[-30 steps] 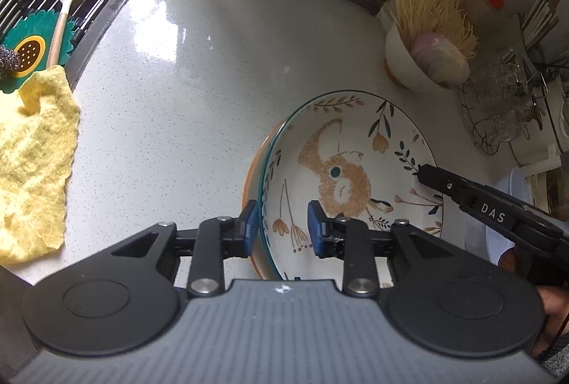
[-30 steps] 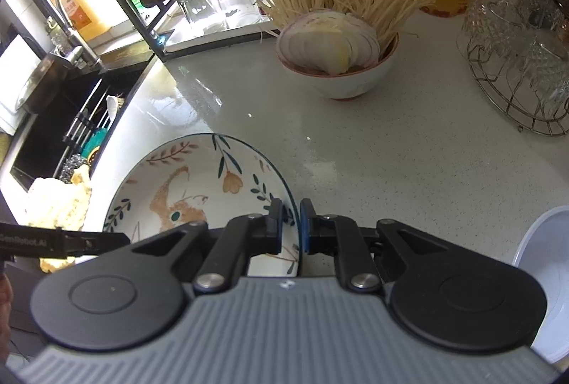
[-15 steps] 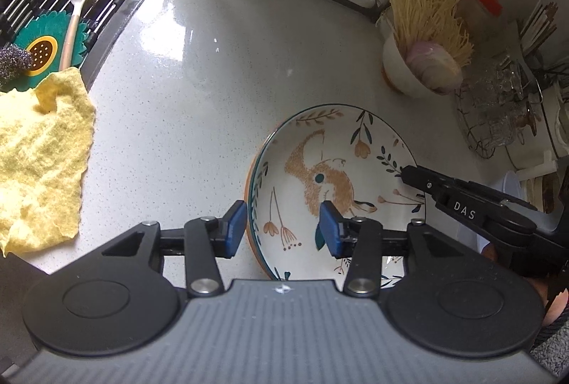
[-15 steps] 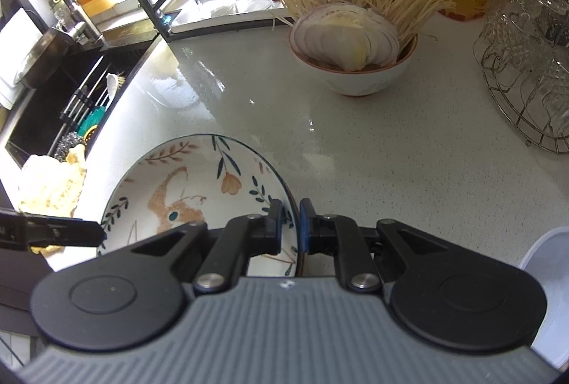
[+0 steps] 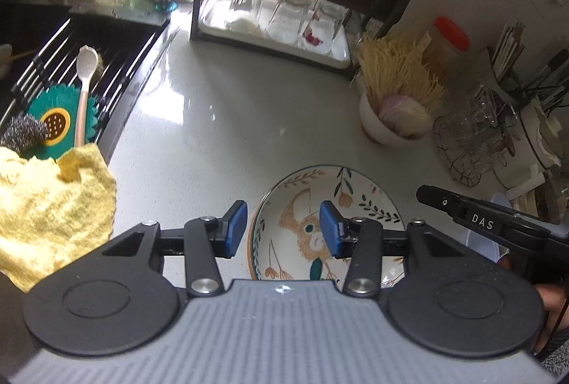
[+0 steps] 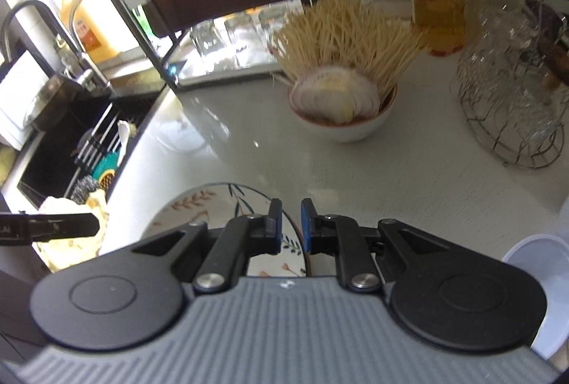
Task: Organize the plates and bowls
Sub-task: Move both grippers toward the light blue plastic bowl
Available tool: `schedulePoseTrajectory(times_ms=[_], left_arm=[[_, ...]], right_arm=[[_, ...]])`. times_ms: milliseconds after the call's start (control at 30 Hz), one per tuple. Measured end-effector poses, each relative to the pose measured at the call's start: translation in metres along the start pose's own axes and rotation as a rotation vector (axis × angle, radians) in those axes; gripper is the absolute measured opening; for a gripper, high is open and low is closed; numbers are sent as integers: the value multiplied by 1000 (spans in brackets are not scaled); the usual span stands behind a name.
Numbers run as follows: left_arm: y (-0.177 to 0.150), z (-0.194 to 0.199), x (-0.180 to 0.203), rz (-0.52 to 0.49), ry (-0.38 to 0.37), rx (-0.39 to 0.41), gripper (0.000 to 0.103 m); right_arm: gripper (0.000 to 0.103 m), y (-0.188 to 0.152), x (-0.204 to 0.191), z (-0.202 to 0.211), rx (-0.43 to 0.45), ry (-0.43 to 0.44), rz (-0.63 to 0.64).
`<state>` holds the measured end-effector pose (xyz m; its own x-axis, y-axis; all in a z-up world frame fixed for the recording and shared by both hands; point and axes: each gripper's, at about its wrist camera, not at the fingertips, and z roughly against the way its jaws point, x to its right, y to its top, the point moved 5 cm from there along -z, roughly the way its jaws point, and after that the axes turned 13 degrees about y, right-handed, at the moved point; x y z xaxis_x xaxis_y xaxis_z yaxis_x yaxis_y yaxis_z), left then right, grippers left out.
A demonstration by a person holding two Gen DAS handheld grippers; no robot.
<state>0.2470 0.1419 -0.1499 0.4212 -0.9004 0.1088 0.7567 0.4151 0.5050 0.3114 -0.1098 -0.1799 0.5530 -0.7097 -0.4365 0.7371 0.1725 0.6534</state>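
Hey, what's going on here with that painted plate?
A person is tidying dishes with a handheld gripper in each hand. The flowered plate lies on the counter, seemingly on an orange-rimmed one. The left gripper hangs above its rim, jaws just opened wider and touching nothing. The right gripper is almost shut over the opposite rim. It looks clear of the plate, though that is hard to tell.
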Motion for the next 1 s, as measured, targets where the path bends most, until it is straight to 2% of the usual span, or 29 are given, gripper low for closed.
schedulePoseTrajectory(times_ms=[233, 400, 700, 1000], left_arm=[[15, 47, 10, -81, -84, 136, 51], [9, 78, 15, -167, -143, 193, 51], [-22, 121, 15, -275, -239, 236, 51], [-51, 140, 14, -347, -307, 237, 51]], right_arm=[[15, 2, -35, 48, 125, -29, -21], [15, -9, -61, 81, 198, -80, -61], [15, -46, -101, 121, 246, -142, -106], [15, -89, -121, 154, 286, -213, -143]])
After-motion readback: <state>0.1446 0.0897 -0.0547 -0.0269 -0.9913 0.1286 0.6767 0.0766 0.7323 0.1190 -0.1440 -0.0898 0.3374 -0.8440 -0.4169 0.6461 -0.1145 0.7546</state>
